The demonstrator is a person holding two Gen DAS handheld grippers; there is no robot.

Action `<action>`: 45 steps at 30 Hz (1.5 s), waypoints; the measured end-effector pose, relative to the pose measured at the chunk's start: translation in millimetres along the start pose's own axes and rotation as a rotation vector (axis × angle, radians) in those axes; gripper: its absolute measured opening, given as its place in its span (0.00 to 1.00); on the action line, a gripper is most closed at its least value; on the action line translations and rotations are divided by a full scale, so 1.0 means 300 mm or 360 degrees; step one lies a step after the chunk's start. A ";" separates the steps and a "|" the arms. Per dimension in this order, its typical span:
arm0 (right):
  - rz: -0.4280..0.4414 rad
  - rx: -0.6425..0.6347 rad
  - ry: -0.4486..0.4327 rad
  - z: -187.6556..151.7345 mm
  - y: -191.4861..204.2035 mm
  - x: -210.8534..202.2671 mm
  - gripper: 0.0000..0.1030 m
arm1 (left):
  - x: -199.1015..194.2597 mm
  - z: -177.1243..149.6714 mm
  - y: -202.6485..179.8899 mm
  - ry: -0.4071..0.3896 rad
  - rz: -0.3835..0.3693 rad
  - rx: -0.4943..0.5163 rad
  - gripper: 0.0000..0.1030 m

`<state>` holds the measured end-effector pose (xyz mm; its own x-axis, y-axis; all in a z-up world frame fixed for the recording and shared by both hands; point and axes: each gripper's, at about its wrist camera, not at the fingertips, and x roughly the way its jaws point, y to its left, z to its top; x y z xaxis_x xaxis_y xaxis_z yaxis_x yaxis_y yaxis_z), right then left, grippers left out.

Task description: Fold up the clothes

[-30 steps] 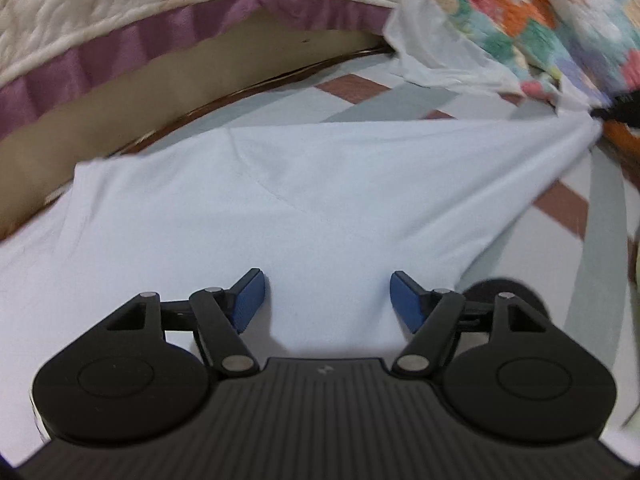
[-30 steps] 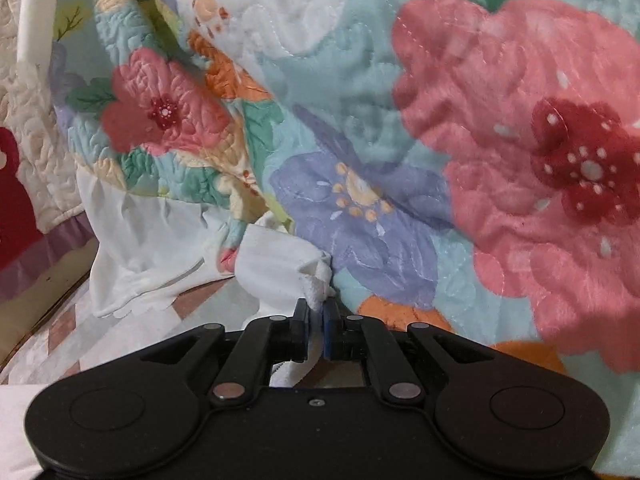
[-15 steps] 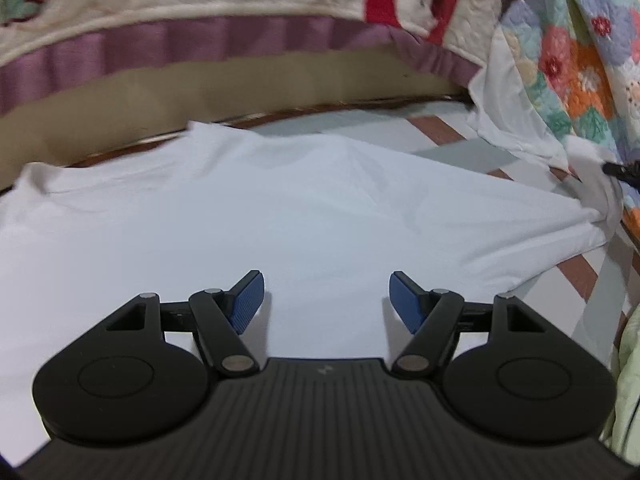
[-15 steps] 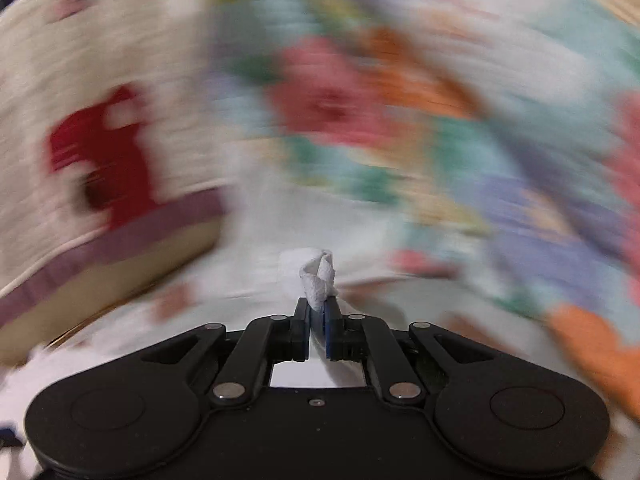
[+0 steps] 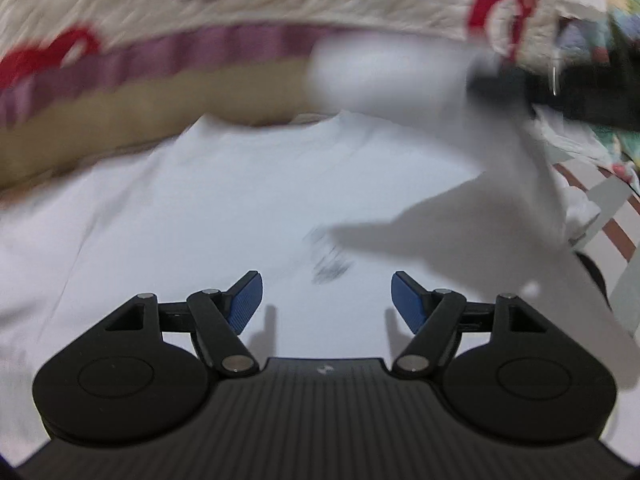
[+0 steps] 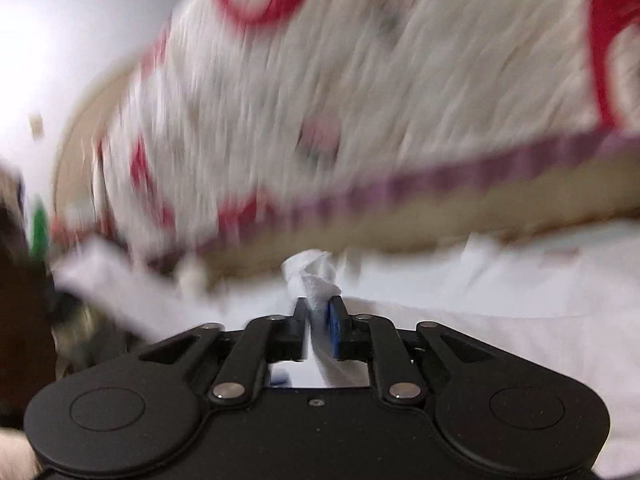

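Observation:
A white garment lies spread flat across the surface in the left wrist view. My left gripper hovers just above it, open, with nothing between its blue pads. My right gripper is shut on a bunched white corner of the garment, which sticks up between its fingers. From the left wrist view the right gripper shows as a dark blurred shape at upper right, lifting a flap of the white cloth above the flat part. Both views are motion-blurred.
A cream quilt with red shapes and a purple border hangs along the far side above a tan band. A striped bed cover shows at the right, with a floral quilt beyond it. More white cloth lies below the right gripper.
My right gripper has swung left with the garment corner, away from the floral quilt toward the cream one, lifting the flap over the flat cloth. The left gripper stayed open and shifted slightly.

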<state>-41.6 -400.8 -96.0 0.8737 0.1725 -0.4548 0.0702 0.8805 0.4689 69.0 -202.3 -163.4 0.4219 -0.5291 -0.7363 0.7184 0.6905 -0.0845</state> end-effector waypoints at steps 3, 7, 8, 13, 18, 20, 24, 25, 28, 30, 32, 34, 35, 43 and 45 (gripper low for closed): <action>-0.0195 -0.0204 0.0178 -0.107 0.061 0.042 0.50 | -0.044 -0.056 0.101 0.0032 0.0016 -0.0161 0.69; -0.0537 -0.0444 0.0254 -0.220 0.072 -0.065 0.51 | -0.086 -0.107 0.197 0.0010 -0.0063 -0.0342 0.69; -0.0621 -0.0492 0.0262 -0.246 0.066 -0.105 0.53 | -0.083 -0.109 0.209 0.0014 -0.0096 -0.0375 0.69; -0.0816 -0.0292 0.0309 -0.316 -0.034 -0.228 0.58 | -0.045 -0.092 0.244 0.0057 -0.0260 -0.0531 0.69; -0.1032 -0.0094 0.0255 -0.366 -0.103 -0.251 0.58 | -0.016 -0.120 0.254 0.0110 -0.0397 -0.0702 0.70; -0.1075 -0.0022 0.0251 -0.370 -0.129 -0.251 0.58 | -0.008 -0.125 0.256 0.0123 -0.0471 -0.0763 0.71; -0.1141 0.0010 0.0240 -0.360 -0.155 -0.248 0.58 | 0.005 -0.141 0.244 0.0117 -0.0564 -0.0813 0.72; -0.1145 0.0012 0.0238 -0.357 -0.155 -0.246 0.58 | 0.006 -0.146 0.238 0.0107 -0.0568 -0.0807 0.72; -0.1137 0.0023 0.0220 -0.356 -0.146 -0.250 0.58 | 0.008 -0.159 0.219 0.0077 -0.0581 -0.0789 0.72; -0.1138 0.0022 0.0203 -0.364 -0.125 -0.253 0.58 | 0.011 -0.163 0.213 0.0067 -0.0604 -0.0790 0.74; -0.1141 0.0016 0.0187 -0.373 -0.102 -0.254 0.58 | 0.028 -0.167 0.211 0.0048 -0.0608 -0.0799 0.74; -0.1128 -0.0039 0.0181 -0.385 -0.072 -0.237 0.58 | 0.038 -0.152 0.196 0.0033 -0.0570 -0.0717 0.69; -0.1109 -0.0065 0.0179 -0.391 -0.060 -0.225 0.58 | 0.039 -0.138 0.183 0.0034 -0.0539 -0.0639 0.35; -0.1162 -0.0059 0.0172 -0.358 -0.104 -0.156 0.58 | -0.107 -0.027 0.203 -0.0299 -0.0093 -0.0195 0.04; -0.1194 -0.0042 0.0165 -0.344 -0.125 -0.143 0.59 | -0.137 -0.014 0.268 -0.0344 0.0046 -0.0226 0.04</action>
<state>-131.3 -395.8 -172.3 0.5464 -0.4372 -0.7143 0.6154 0.7882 -0.0117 107.3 -123.0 -142.8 0.5604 -0.5909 -0.5803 0.6261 0.7610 -0.1702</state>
